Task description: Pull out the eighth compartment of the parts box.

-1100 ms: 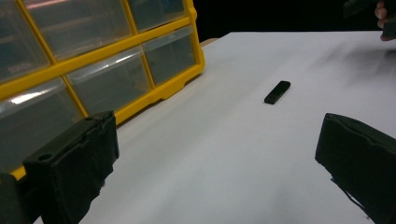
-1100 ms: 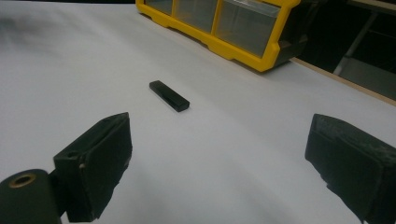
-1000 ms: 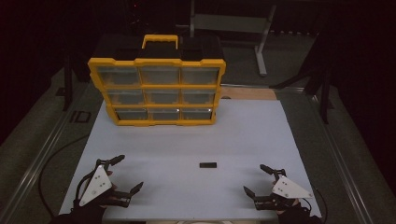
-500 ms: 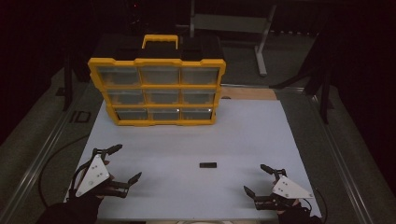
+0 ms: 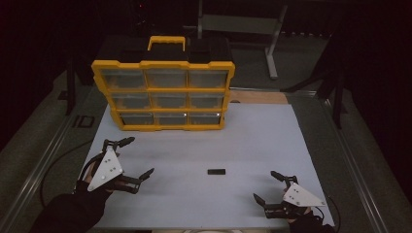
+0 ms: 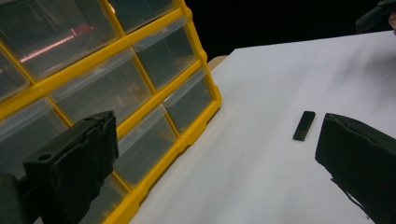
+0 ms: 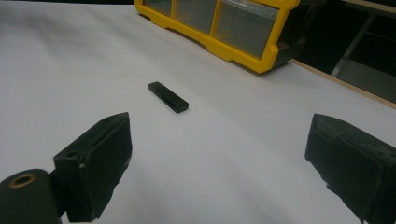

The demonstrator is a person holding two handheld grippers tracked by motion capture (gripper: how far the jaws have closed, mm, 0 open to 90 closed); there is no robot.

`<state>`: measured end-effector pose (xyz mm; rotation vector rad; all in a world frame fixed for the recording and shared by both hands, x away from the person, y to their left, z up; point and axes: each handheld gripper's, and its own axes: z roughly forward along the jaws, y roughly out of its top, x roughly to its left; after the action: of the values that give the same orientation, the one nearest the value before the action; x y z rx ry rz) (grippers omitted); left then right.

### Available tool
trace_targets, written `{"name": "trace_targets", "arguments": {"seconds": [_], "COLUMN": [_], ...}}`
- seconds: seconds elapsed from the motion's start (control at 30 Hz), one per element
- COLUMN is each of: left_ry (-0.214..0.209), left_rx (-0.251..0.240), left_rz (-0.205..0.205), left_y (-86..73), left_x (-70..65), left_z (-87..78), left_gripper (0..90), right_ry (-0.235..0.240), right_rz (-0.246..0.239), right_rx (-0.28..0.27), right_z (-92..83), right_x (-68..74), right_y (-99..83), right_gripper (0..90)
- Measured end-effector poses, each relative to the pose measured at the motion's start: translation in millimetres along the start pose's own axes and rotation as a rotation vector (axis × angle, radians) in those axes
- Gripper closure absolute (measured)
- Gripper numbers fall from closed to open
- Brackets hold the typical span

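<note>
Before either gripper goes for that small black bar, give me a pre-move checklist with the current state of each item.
1. Left gripper open wide enough: ok, jaws spread.
2. Right gripper open: ok, jaws spread and holding nothing.
3. Small black bar free to pick: ok, it lies flat on the white sheet, apart from both grippers.
4. Clear path from right gripper to bar: ok, bare sheet between them.
5. Yellow organizer out of the way: ok, it stands behind the bar at the far edge.
6. All nine drawers shut: cannot tell, the fronts are too dim.
</note>
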<state>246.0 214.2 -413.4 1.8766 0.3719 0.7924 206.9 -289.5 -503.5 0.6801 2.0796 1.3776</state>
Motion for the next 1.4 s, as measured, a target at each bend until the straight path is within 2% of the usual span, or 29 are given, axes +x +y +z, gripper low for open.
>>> {"name": "trace_targets", "arguments": {"seconds": [0.27, 0.5, 0.57, 0.73, 0.87, 0.93, 1.0, 1.4], "left_ry": [-0.01, -0.009, -0.021, -0.021, -0.001, -0.001, 0.004, -0.007], "left_rx": [0.013, 0.028, 0.04, 0.051, 0.076, 0.076, 0.099, 0.142], "left_rz": [0.032, 0.086, 0.081, 0.101, 0.158, 0.158, 0.19, 0.292], "left_y": [8.8, 15.7, 18.4, 22.8, 23.1, 23.1, 23.1, 26.0], "left_x": [6.7, 9.6, 10.7, 11.3, 10.3, 10.3, 9.0, 8.9], "left_z": [12.1, 23.5, 26.9, 37.2, 47.0, 47.0, 58.7, 86.0], "left_gripper": [0.1, 0.1, 0.1, 0.1, 0.1, 0.1, 0.1, 0.0], "right_ry": [0.003, 0.002, 0.001, 0.003, 0.004, 0.004, 0.004, 0.008], "right_rz": [0.007, 0.003, 0.003, 0.01, 0.003, 0.002, 0.004, 0.006], "right_rx": [-0.004, -0.006, -0.006, -0.004, -0.001, -0.002, -0.002, 0.002], "right_z": [-0.3, -0.3, -0.3, 0.0, 0.0, 0.0, 0.0, 0.0], "right_x": [0.2, 0.2, 0.2, 0.6, 0.4, 0.4, 0.4, 0.2], "right_y": [0.5, 0.9, 0.8, 0.8, 0.7, 0.7, 0.6, 0.4], "right_gripper": [7.3, 7.3, 7.3, 7.3, 7.3, 7.3, 7.3, 7.4]}}
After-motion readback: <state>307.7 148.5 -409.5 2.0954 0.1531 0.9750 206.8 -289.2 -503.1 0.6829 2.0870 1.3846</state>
